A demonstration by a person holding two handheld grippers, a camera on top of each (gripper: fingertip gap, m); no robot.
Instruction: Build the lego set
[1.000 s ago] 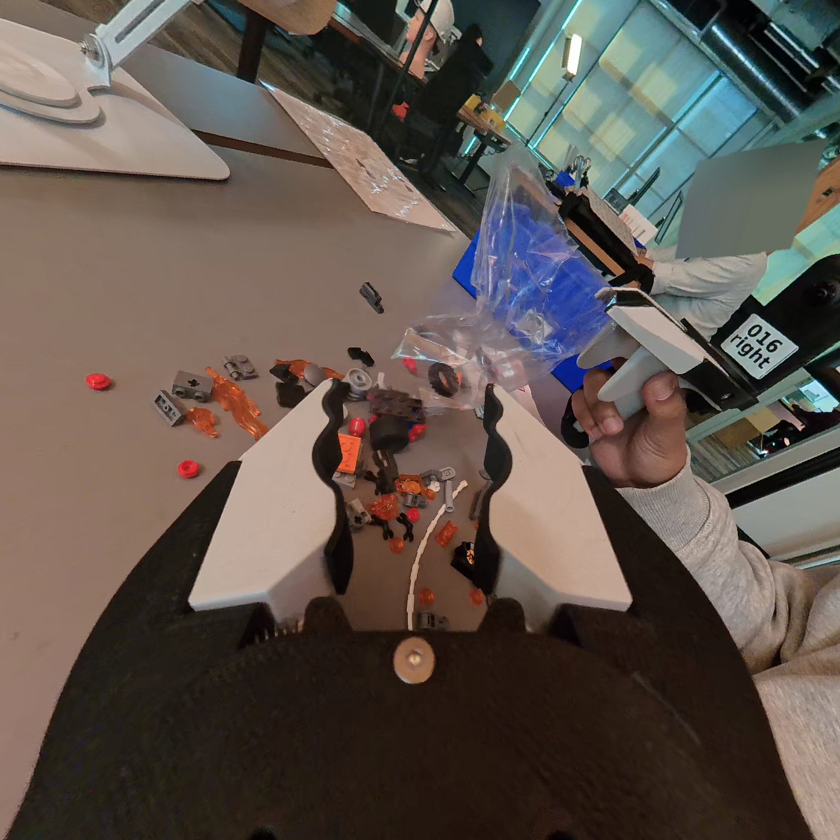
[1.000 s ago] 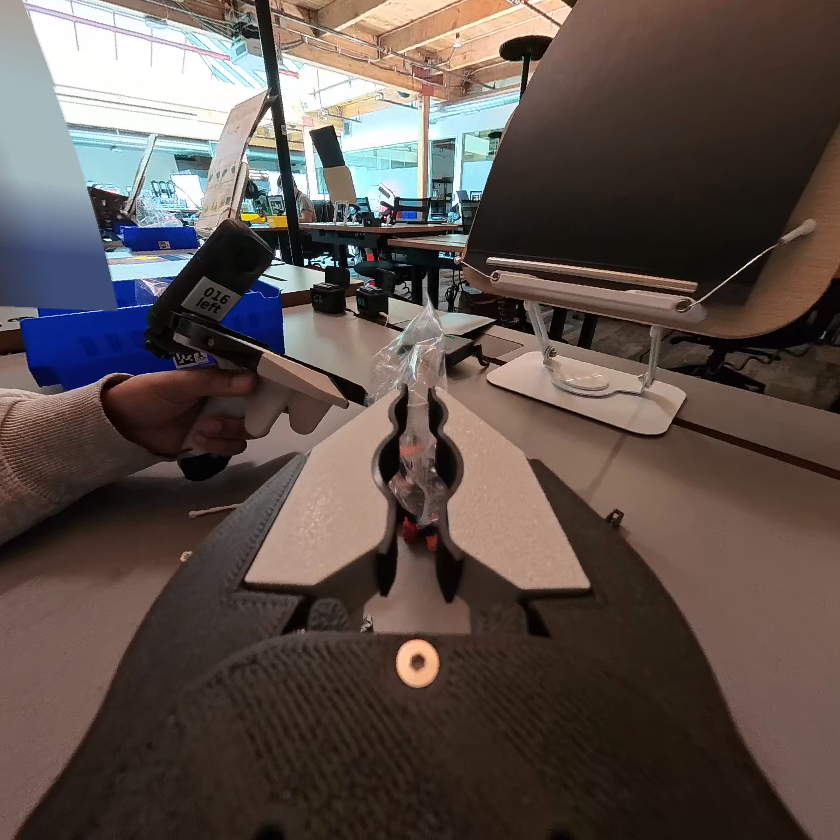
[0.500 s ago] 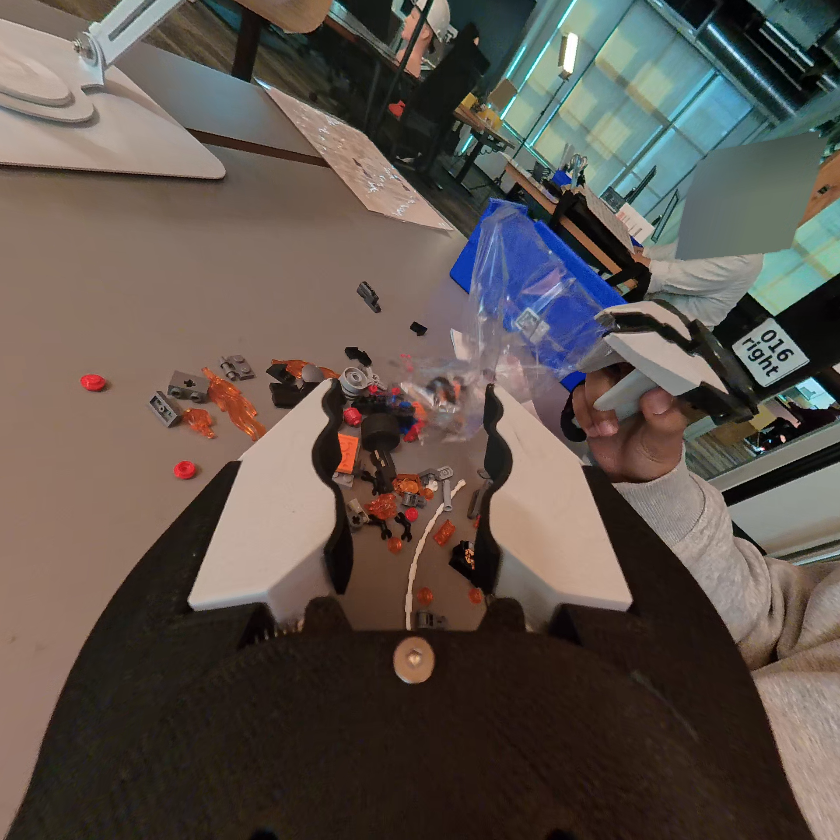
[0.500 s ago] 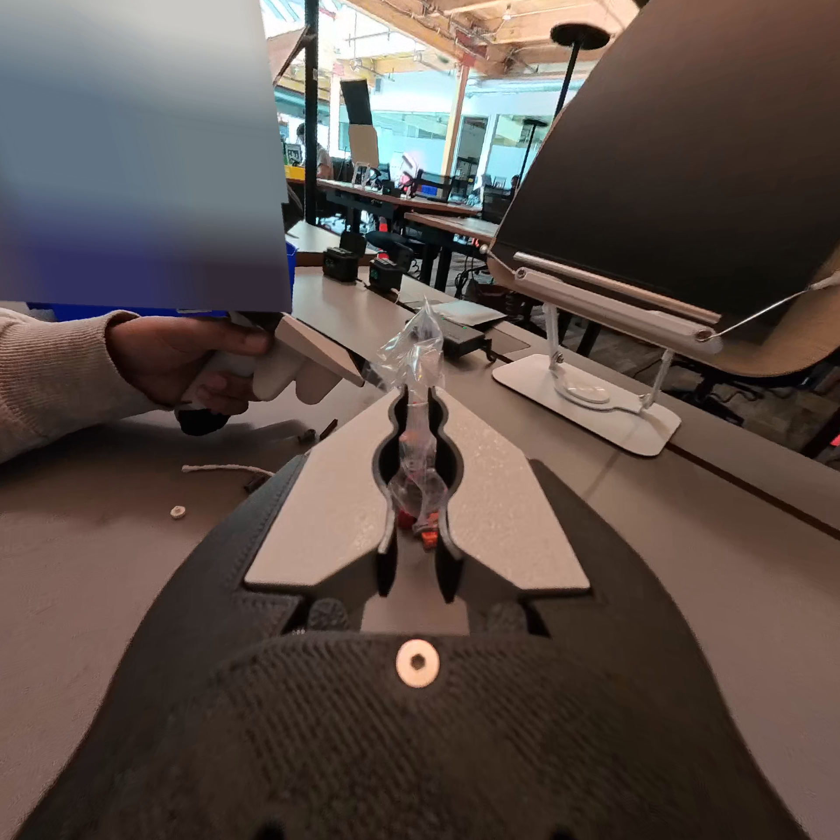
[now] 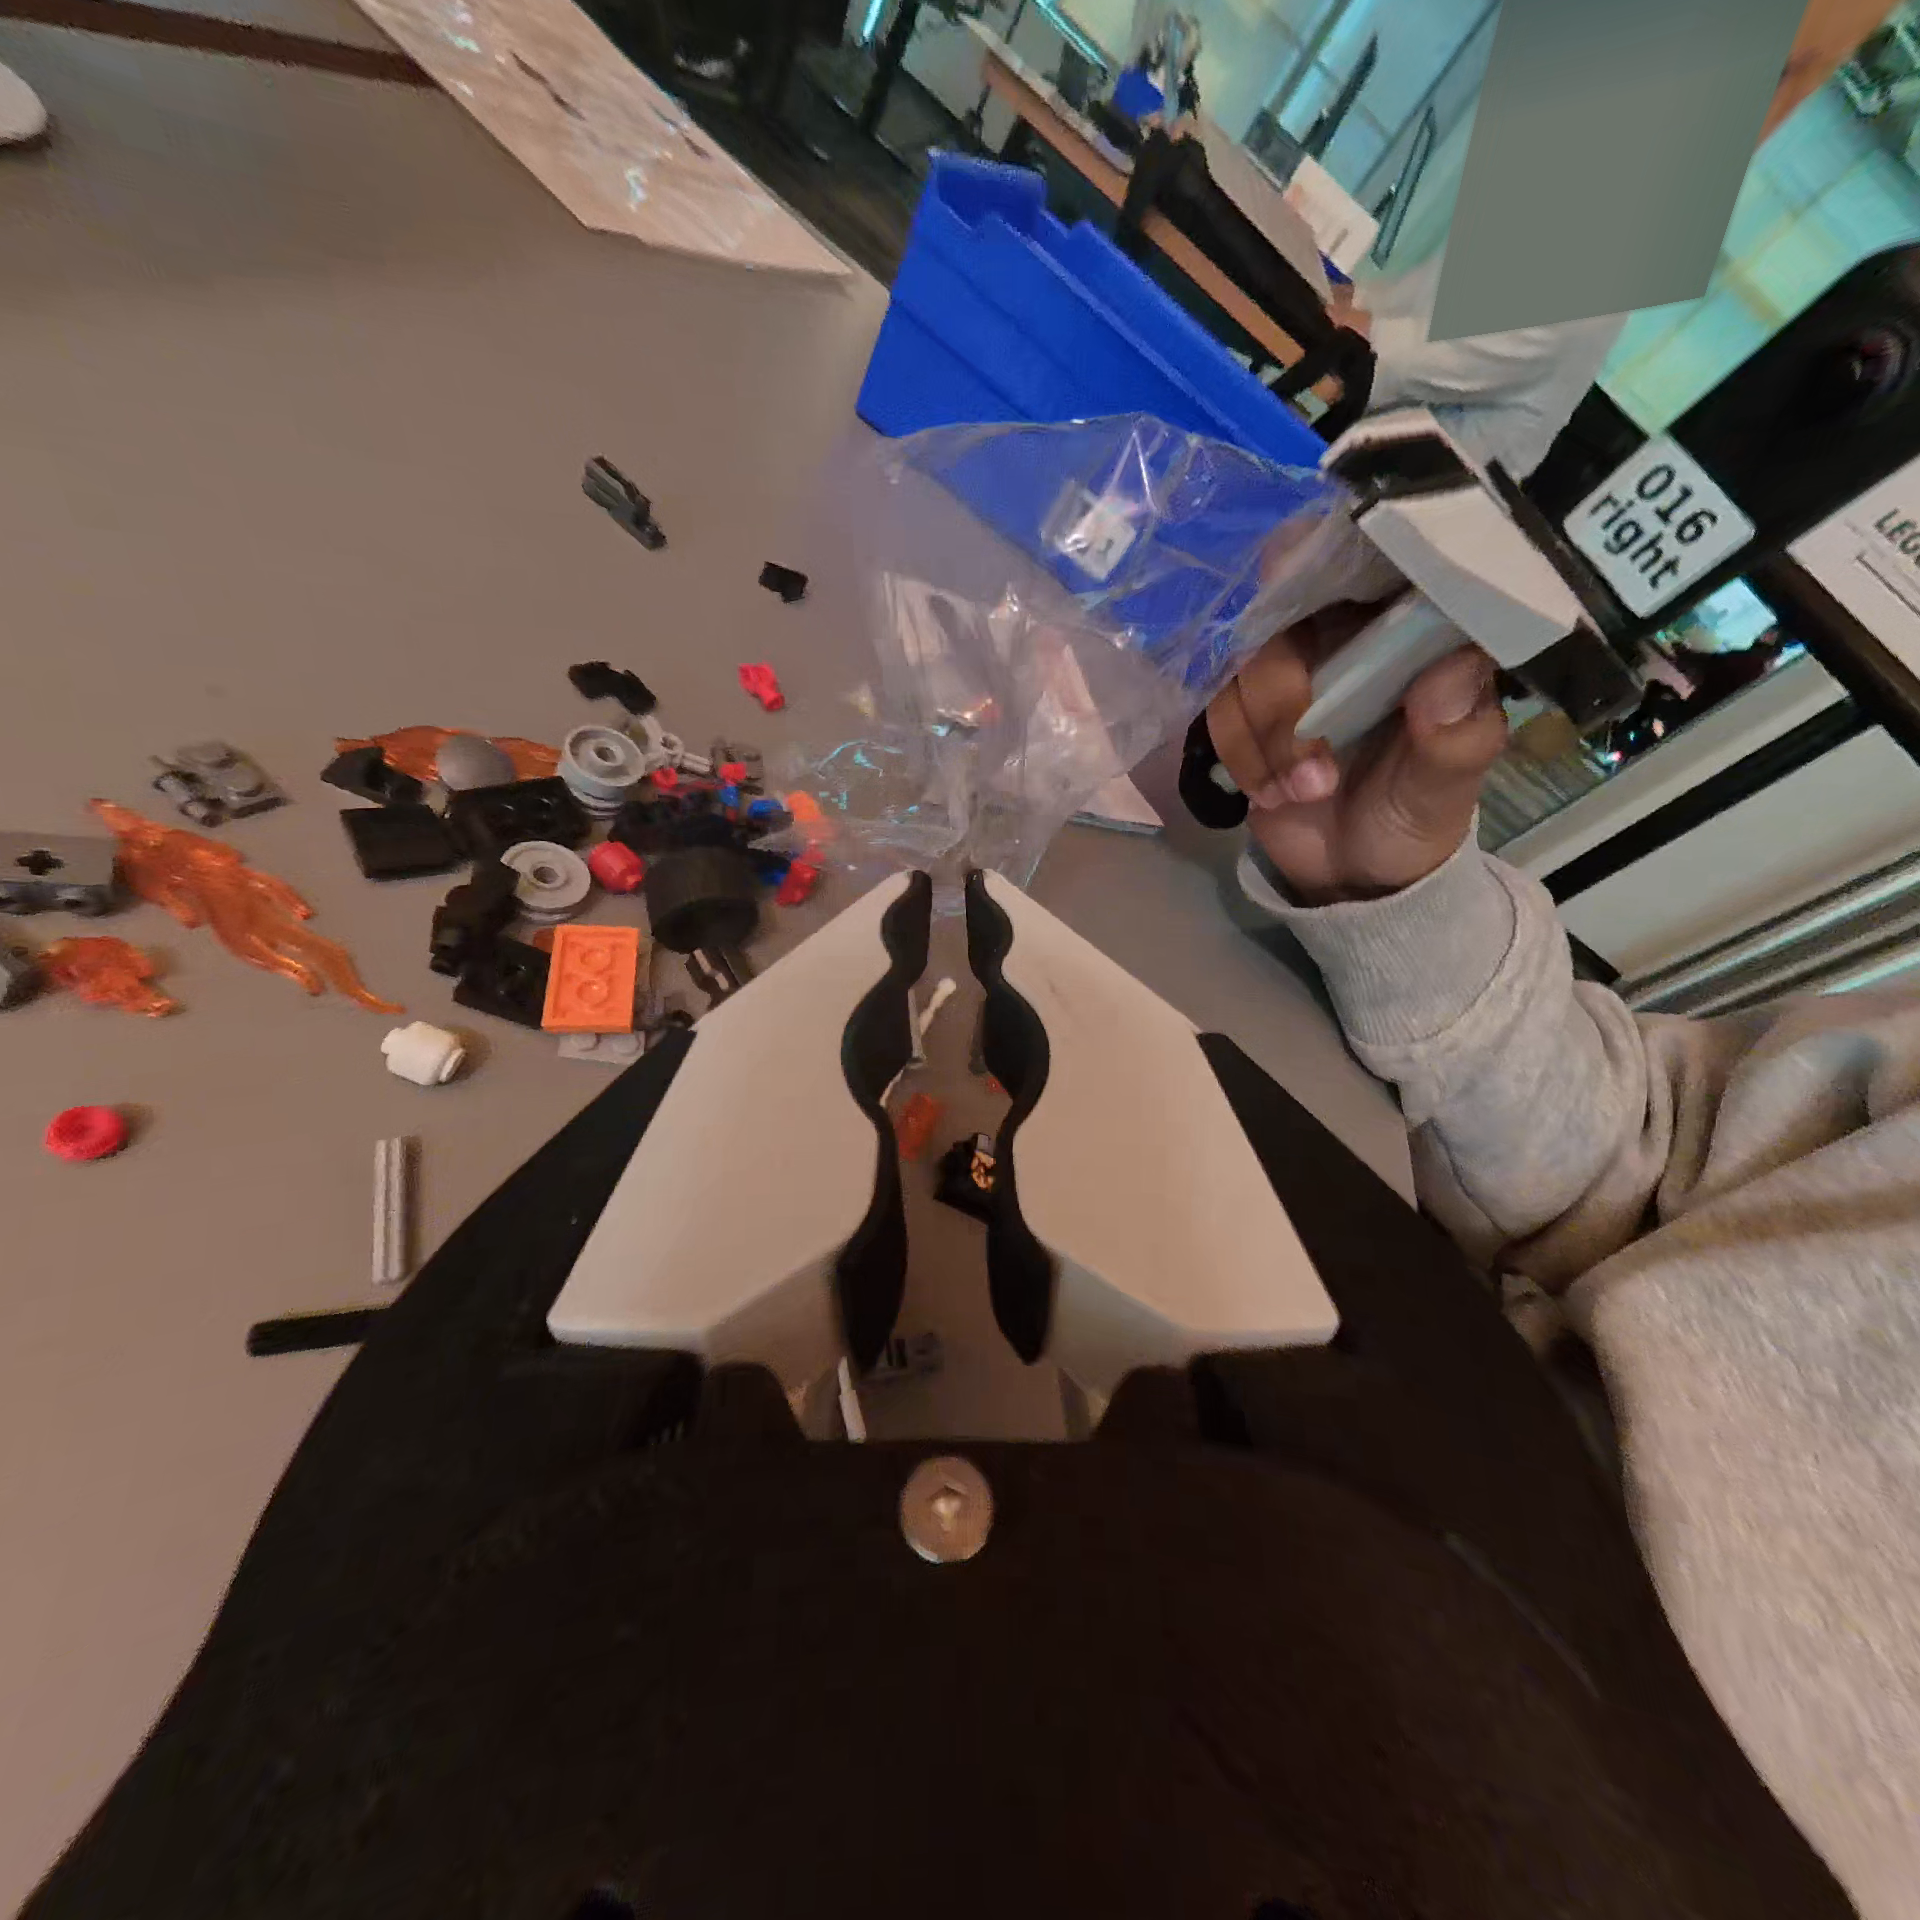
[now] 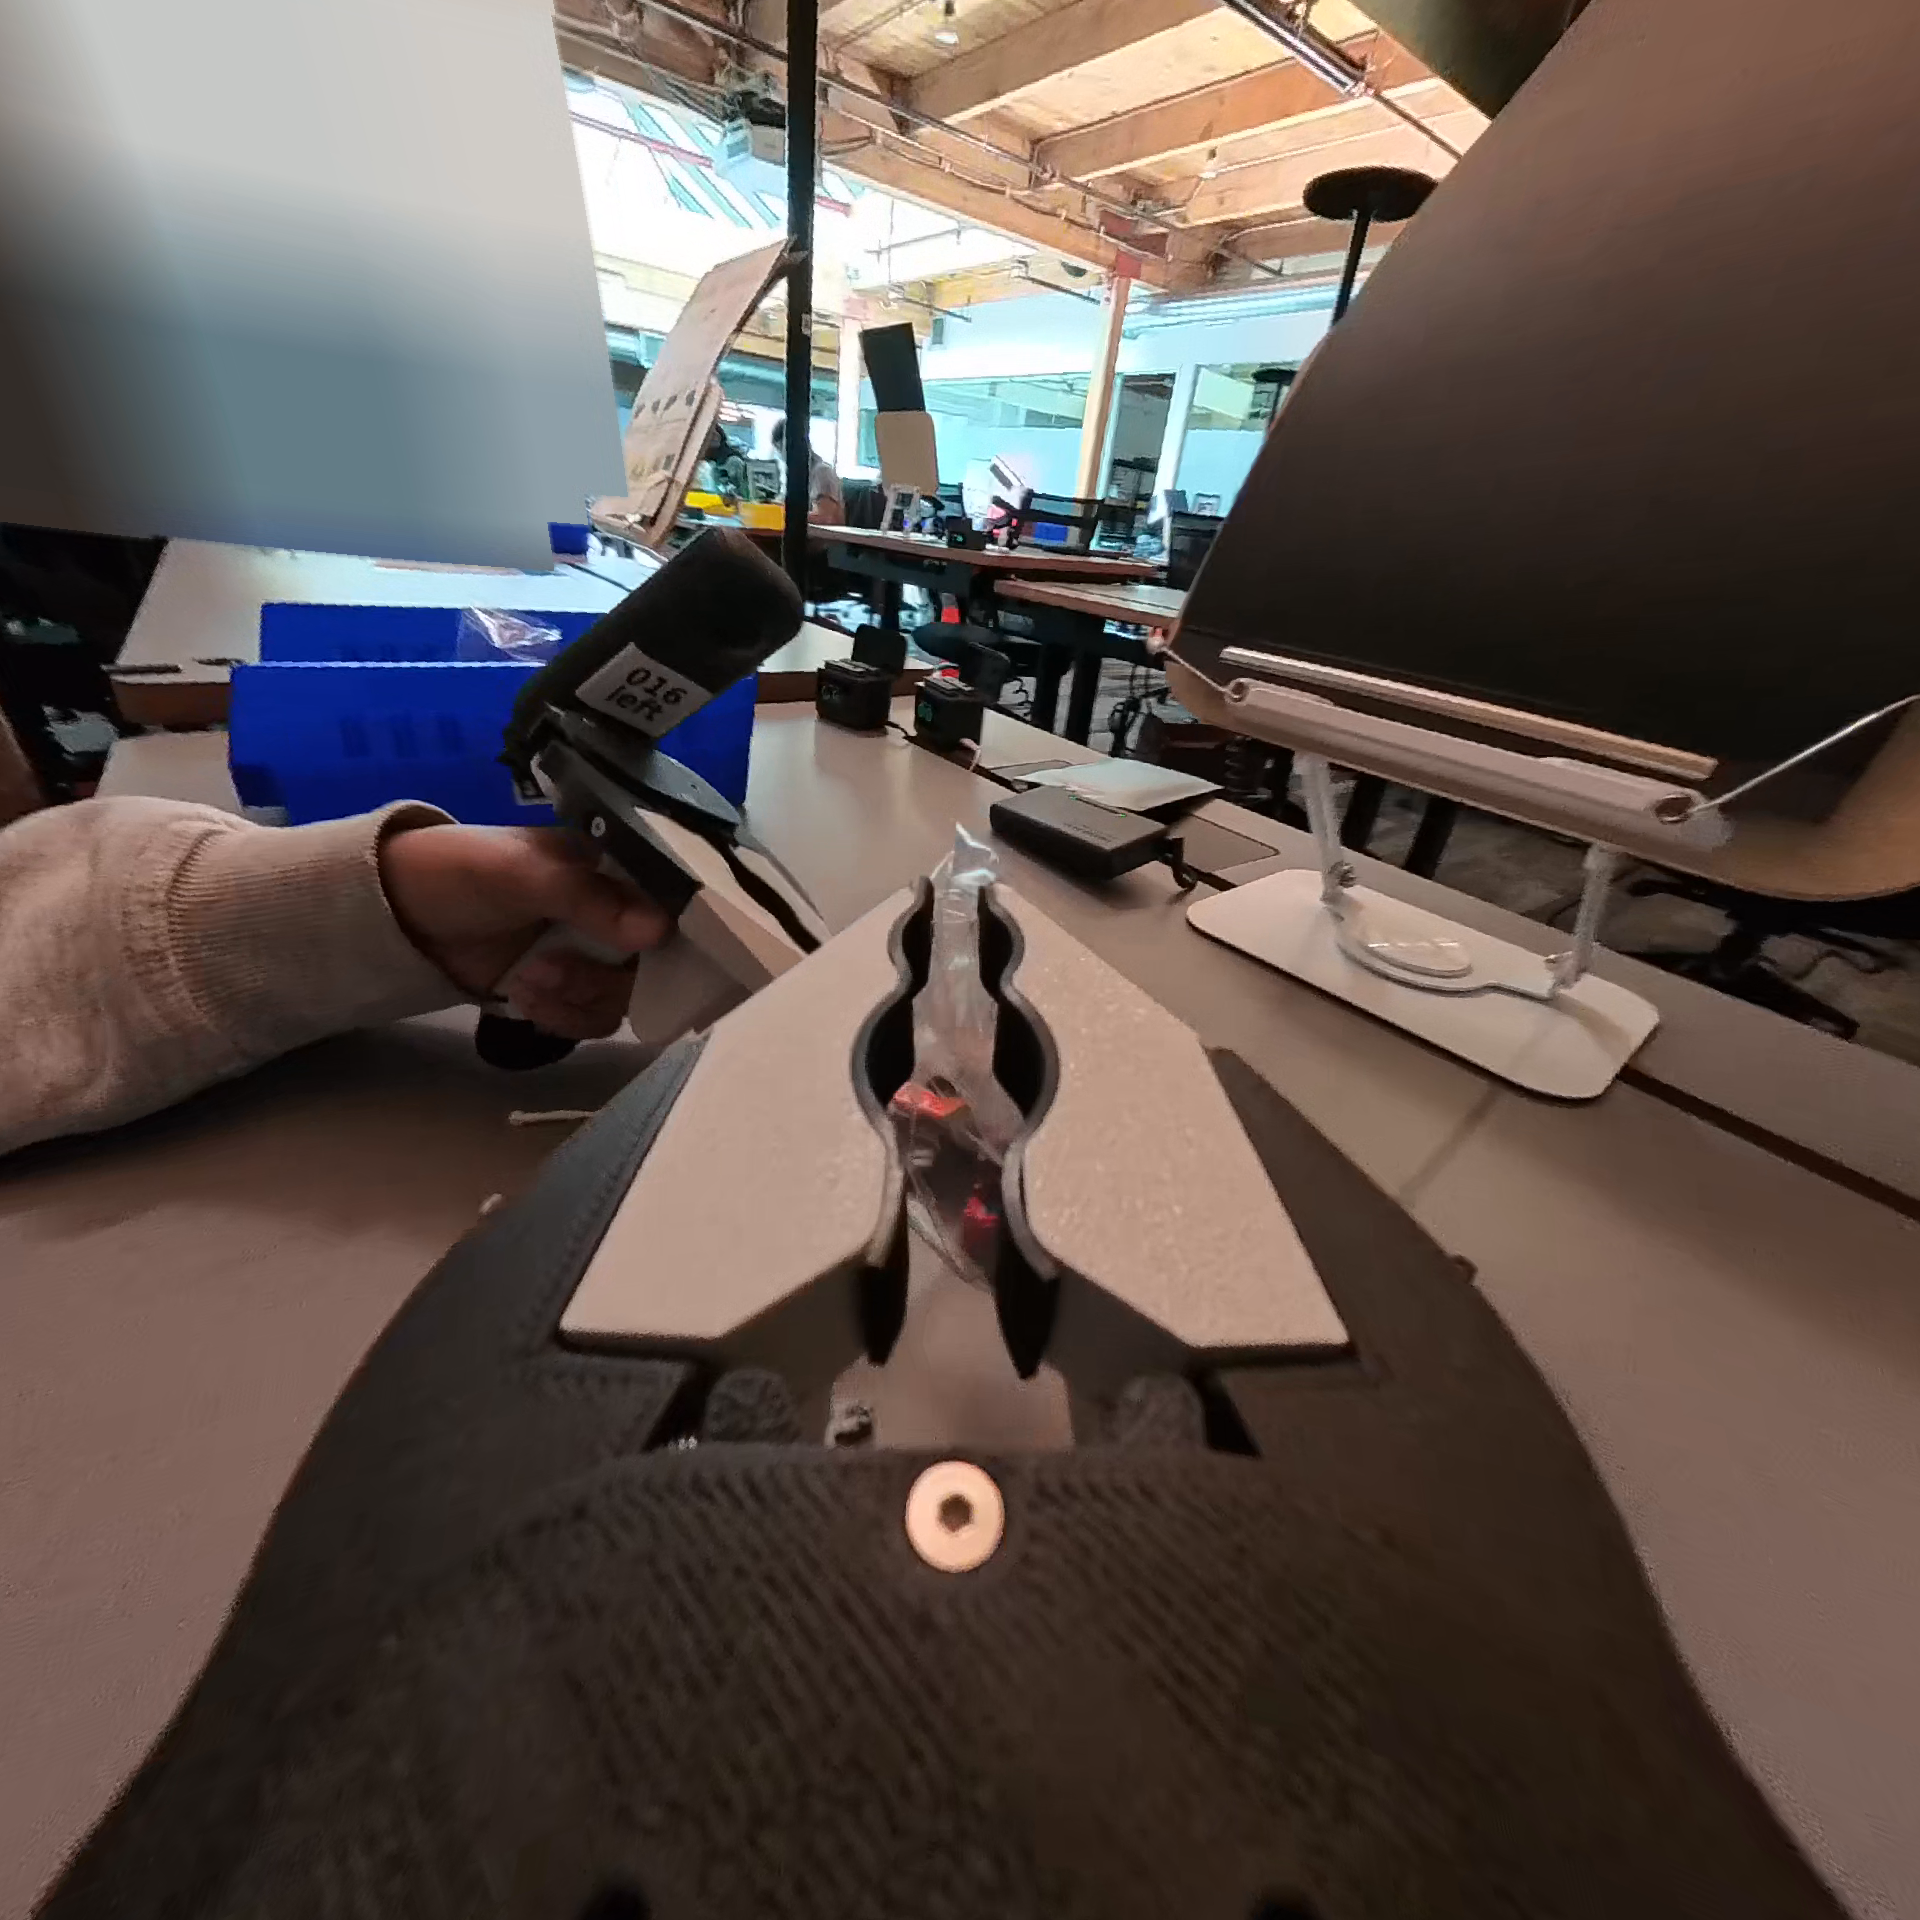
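1. My right gripper (image 6: 951, 914) has its jaws clamped on the clear plastic bag (image 5: 1049, 623), held above the counter (image 5: 312, 436).
2. My left gripper (image 5: 940, 883) has its jaws nearly closed, tips at the bag's lower corner; I cannot tell whether they grip it.
3. Loose lego pieces (image 5: 582, 831) lie scattered on the counter under and left of the bag, with a blue bin (image 5: 1039, 312) behind.
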